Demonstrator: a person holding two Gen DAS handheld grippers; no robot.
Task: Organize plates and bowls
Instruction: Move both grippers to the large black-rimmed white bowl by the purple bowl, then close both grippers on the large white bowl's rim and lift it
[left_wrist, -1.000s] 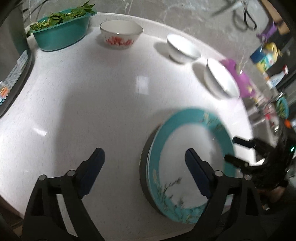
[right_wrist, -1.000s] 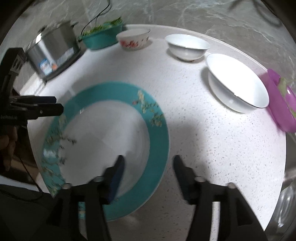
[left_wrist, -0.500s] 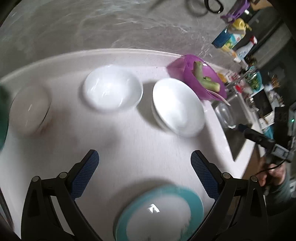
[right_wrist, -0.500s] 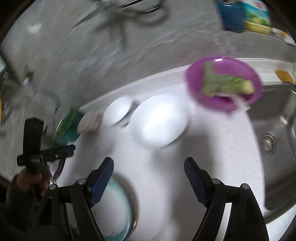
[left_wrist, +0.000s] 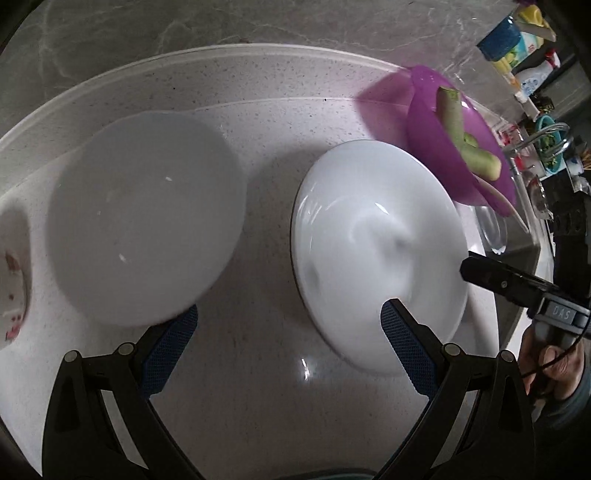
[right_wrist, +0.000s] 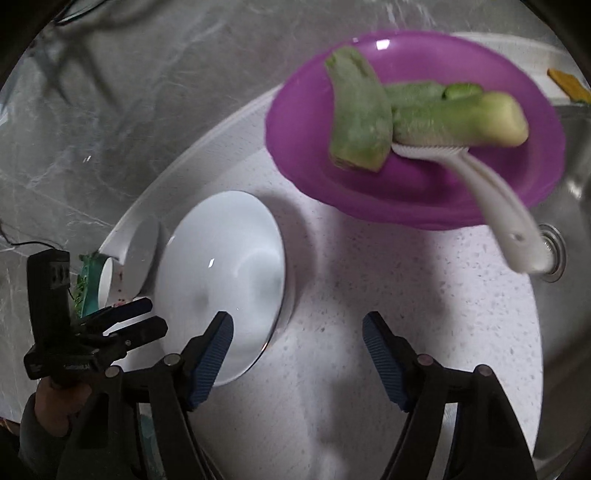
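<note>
While both grippers hover over the speckled table (left_wrist: 258, 387), the left gripper (left_wrist: 288, 328) spreads its fingers wide and empty between two white bowls (left_wrist: 147, 236) (left_wrist: 376, 254); the right gripper (right_wrist: 297, 350), jaws just narrowing slightly, holds nothing beside the wider bowl near a purple dish (right_wrist: 413, 192).

2 plain white bowls (left_wrist: 147, 236) (left_wrist: 376, 254); 1 floral bowl (left_wrist: 13, 291) at 9 o'clock; 1 purple bowl (right_wrist: 424, 192) at 1 o'clock, 3 green vegetable pieces (right_wrist: 358, 110), 1 white brush (right_wrist: 502, 214).

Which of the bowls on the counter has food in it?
The purple plastic bowl by the sink, holding green vegetable pieces and a white peeler. Both plain white bowls look empty.
</note>
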